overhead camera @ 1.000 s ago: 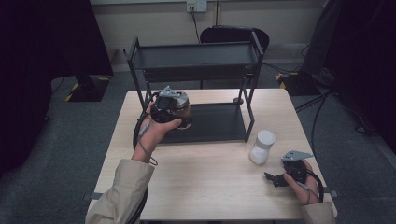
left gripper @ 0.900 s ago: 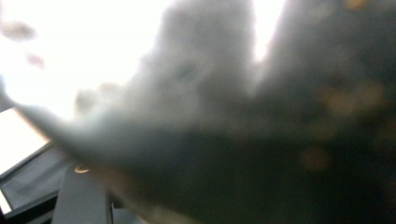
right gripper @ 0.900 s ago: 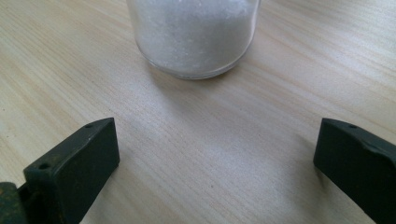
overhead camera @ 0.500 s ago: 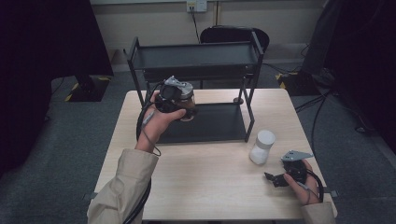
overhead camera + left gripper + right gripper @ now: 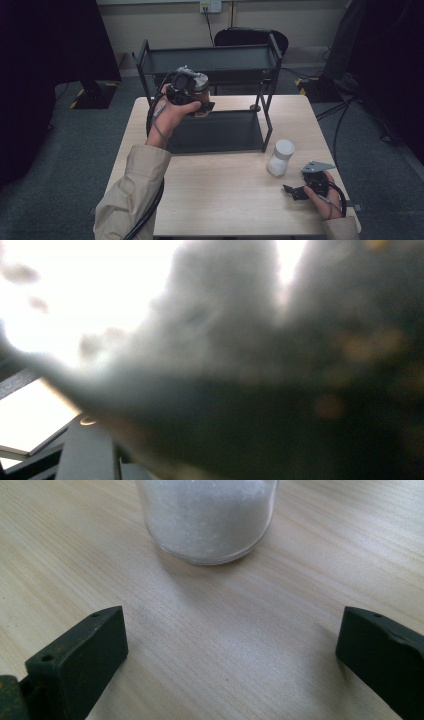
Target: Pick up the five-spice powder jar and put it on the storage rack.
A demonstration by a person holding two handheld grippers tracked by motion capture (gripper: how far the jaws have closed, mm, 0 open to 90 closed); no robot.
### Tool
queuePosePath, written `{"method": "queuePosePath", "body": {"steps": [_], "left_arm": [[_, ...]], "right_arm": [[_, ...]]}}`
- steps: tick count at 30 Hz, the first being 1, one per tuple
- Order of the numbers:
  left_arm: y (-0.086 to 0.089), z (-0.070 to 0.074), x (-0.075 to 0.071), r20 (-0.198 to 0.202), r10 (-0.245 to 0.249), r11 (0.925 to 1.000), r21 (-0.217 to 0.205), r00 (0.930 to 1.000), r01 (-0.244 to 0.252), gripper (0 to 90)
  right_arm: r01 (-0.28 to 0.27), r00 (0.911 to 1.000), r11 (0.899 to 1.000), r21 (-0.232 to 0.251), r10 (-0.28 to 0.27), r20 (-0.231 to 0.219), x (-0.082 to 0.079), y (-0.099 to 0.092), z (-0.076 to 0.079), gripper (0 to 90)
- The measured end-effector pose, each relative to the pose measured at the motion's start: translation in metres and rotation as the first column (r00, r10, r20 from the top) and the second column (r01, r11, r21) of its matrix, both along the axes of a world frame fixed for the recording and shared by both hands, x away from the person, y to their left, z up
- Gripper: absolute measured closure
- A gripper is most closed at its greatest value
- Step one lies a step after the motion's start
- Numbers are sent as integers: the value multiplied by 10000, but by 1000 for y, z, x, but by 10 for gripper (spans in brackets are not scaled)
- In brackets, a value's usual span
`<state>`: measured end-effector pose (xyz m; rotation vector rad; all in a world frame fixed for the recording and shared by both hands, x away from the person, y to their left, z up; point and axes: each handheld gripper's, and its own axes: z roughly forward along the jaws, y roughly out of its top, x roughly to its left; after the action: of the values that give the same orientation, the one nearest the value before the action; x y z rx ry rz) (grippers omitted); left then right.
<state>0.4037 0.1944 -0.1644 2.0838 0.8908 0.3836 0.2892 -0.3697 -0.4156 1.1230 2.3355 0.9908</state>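
Observation:
My left gripper point(image 5: 199, 102) is raised in front of the black two-tier rack point(image 5: 150, 75), at about the height of its top shelf. It is shut on a brownish jar point(image 5: 202, 91) with a pale top. In the left gripper view that jar point(image 5: 280, 390) is a dark blur with orange specks, right against the lens. My right gripper point(image 5: 295, 192) rests low over the table's front right corner, open with nothing between the jaws point(image 5: 231, 625). A white-lidded jar of white powder point(image 5: 280, 157) point(image 5: 207, 515) stands just ahead of it, apart from the fingers.
The rack's lower shelf point(image 5: 225, 132) lies bare on the wooden table point(image 5: 225, 200). A black chair point(image 5: 250, 37) stands behind the rack, and cables run over the grey floor at the right.
My left hand has lifted the brownish jar upward and a little to the right, from the lower shelf level toward the top shelf. The right gripper and white jar have not moved.

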Motion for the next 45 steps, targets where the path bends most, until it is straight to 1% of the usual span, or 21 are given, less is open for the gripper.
{"method": "queuePosePath", "body": {"steps": [2,5,7,8,9,11,12,14,16,17,19,20,22,26,33,38,39,41,43,45], "left_arm": [[0,6,2,0,76,10000,-13,10000,-76,304],[0,10,3,23,147,9999,-85,9999,-147,303],[0,17,5,82,220,9997,-49,9997,-219,304],[0,17,5,82,220,9997,-49,9997,-219,304],[0,21,6,115,254,9997,-74,9996,-254,304],[0,26,7,134,305,9995,-68,9994,-304,304],[0,26,7,134,305,9995,-68,9994,-304,303],[0,33,8,191,348,9994,-2,9992,-348,304],[0,38,8,230,412,9992,9,9989,-412,304],[0,38,8,230,412,9992,9,9989,-412,304],[1,45,9,252,497,9988,27,9984,-498,304],[1,45,9,252,497,9988,27,9984,-498,304],[1,51,10,275,600,9982,22,9978,-601,304],[2,55,11,292,658,9978,34,9974,-659,304],[1,62,15,336,914,9958,78,9952,-917,304],[4,67,19,314,1048,9945,-7,9940,-1048,304],[3,69,21,310,1141,9935,19,9930,-1142,304],[4,69,22,302,1144,9934,-7,9930,-1145,304],[4,72,24,329,1261,9920,30,9915,-1262,304],[4,72,25,325,1324,9912,-25,9907,-1324,304]], "right_arm": [[-1,10000,10000,-2,1,-2,0,0,0,0],[-1,10000,10000,1,1,-1,0,0,0,0],[-3,10000,10000,-2,3,-2,0,0,0,0],[-2,10000,10000,-2,2,-3,0,0,0,0],[-2,10000,10000,-1,2,-3,0,0,0,0],[0,10000,10000,-1,0,-4,0,0,0,0],[0,10000,10000,-1,0,-4,0,0,0,0],[-4,10000,10000,-3,4,0,0,0,0,0],[0,10000,10000,-2,0,-4,0,0,0,0],[0,10000,10000,-2,0,-4,0,0,0,0],[-2,10000,10000,-3,2,-1,0,0,0,0],[-2,10000,10000,-3,2,-1,0,0,0,0],[-1,10000,10000,-3,1,-2,0,0,0,0],[0,10000,10000,-2,0,-3,0,0,0,0],[2,10000,10000,-2,-2,-3,0,0,0,0],[-4,10000,10000,-11,4,-1,0,0,0,0],[-4,10000,10000,-4,4,1,0,0,0,0],[1,10000,10000,-2,-1,-3,0,0,0,0],[3,10000,10000,-2,-3,-5,0,0,0,0],[2,10000,10000,-1,-2,-3,0,0,0,0]]}}
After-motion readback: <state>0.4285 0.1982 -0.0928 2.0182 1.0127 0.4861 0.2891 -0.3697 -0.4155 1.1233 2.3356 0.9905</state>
